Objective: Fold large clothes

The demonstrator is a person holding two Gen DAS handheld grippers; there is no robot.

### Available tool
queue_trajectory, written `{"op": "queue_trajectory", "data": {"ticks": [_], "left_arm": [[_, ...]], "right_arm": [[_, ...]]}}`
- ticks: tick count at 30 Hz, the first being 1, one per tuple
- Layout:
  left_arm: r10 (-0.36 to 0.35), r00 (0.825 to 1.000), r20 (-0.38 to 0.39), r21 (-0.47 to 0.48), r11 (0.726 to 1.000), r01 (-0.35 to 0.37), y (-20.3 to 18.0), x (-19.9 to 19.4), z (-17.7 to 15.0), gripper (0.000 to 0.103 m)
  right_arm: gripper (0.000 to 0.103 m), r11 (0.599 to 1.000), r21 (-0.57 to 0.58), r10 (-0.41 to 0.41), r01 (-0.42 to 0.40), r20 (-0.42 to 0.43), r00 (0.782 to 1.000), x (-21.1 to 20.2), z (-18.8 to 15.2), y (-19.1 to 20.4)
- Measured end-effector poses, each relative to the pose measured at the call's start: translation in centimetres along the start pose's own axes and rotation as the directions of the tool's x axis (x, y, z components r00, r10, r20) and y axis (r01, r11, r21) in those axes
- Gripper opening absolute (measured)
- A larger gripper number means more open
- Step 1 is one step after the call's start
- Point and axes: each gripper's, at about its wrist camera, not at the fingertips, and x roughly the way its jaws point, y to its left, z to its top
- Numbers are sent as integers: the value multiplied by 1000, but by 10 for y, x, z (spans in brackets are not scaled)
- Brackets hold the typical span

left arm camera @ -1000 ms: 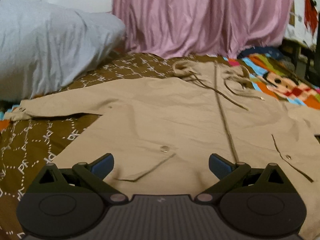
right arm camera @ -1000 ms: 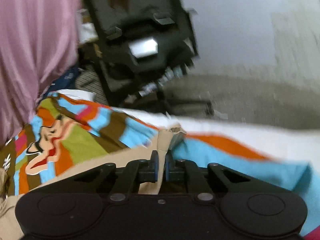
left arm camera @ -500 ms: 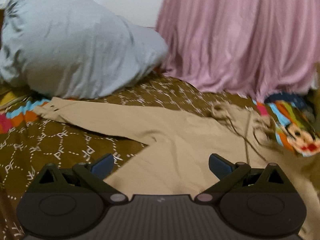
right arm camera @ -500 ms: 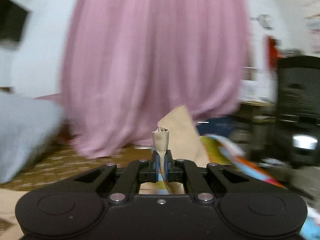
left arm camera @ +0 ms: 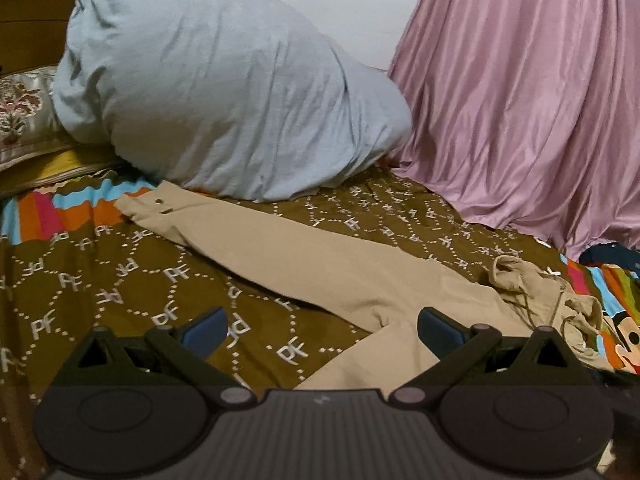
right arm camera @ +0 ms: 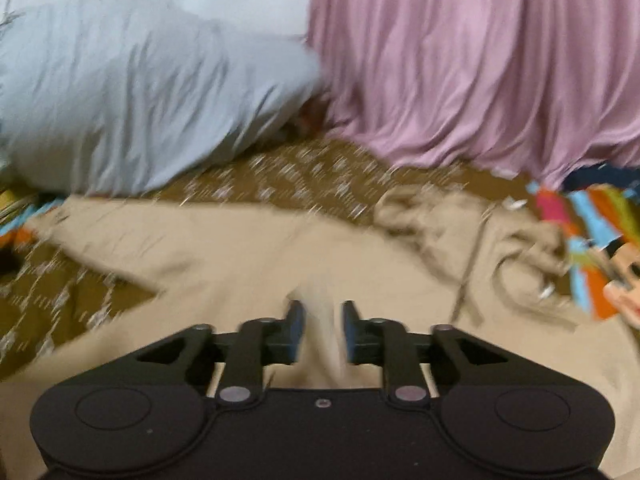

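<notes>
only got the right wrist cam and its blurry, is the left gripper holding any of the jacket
Observer: No. The left gripper is open, with nothing between its jaws; it hangs above the bedspread and the jacket.
Operator: ok where does the long sleeve end
Observer: The sleeve lies flat and straight. Its cuff, which has a snap button, rests at the foot of the grey bundle.

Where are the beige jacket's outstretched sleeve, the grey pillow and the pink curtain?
beige jacket sleeve (left arm camera: pixel 304 248), left wrist view, mid-length of the sleeve.
grey pillow (left arm camera: pixel 224 92), left wrist view, middle of its front face.
pink curtain (left arm camera: pixel 528 104), left wrist view, central folds.
</notes>
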Motion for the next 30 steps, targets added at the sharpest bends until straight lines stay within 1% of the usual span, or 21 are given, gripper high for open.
{"op": "queue_trajectory", "data": {"ticks": [2,3,4,5,6,8,10,11,12,14,16,18,20,21,22,24,27,28,29,30], "left_arm": [[-36,999,2,9,999,36,-5,4,-5,102],[-62,998,-3,15,998,62,-8,7,-8,102],[-88,996,-9,24,996,88,-12,9,-12,102],[-108,994,-17,38,993,109,-17,12,-17,102],[-129,991,-28,58,990,131,-24,16,-23,102],[-159,985,-60,95,982,165,-38,25,-34,102],[-195,972,-132,90,974,208,-51,41,-42,102],[-205,966,-157,84,972,220,-57,50,-44,102],[-204,965,-164,83,972,220,-62,56,-45,102],[-189,964,-185,107,972,211,-72,70,-47,102],[-149,959,-241,165,968,192,-83,84,-54,102],[-105,954,-281,237,955,175,-92,94,-67,102],[-78,953,-292,275,948,162,-96,100,-76,102],[-80,954,-290,273,948,162,-95,99,-78,102],[-90,953,-288,261,950,168,-94,97,-77,102],[-117,952,-282,225,957,185,-92,92,-70,102],[-130,962,-240,174,969,174,-80,83,-51,102],[-122,968,-221,160,974,159,-75,78,-43,102],[-106,974,-201,145,980,137,-67,75,-35,102],[-82,981,-174,124,987,104,-57,72,-26,102]], "right_arm": [[59,999,-21,28,-28,6,1000,-16,-12,-3],[65,999,-33,26,-26,17,1000,-25,-14,-11],[74,999,-40,21,-20,29,999,-34,-17,-21],[79,999,-47,10,-9,42,999,-41,-18,-32],[80,998,-57,-16,18,48,999,-48,-23,-47],[80,991,-61,-116,118,32,993,-47,-24,-83],[80,975,-30,-219,219,6,976,-44,-28,-120],[80,960,-15,-279,279,-7,960,-37,-31,-140],[80,945,-6,-328,328,-23,944,-31,-35,-156],[78,900,13,-434,435,-65,899,-13,-46,-191],[76,851,32,-518,525,-117,847,4,-59,-219],[76,816,50,-561,576,-176,809,16,-75,-240],[76,790,51,-586,611,-229,777,27,-90,-251],[76,791,58,-579,609,-247,777,29,-97,-257],[76,794,68,-573,605,-248,781,31,-102,-259],[76,790,67,-581,610,-238,778,33,-103,-257],[77,793,56,-580,606,-237,780,25,-98,-248],[79,798,64,-574,599,-221,788,16,-92,-241],[84,808,80,-561,584,-203,803,6,-88,-234],[86,821,104,-539,562,-187,822,-7,-83,-226]]}}
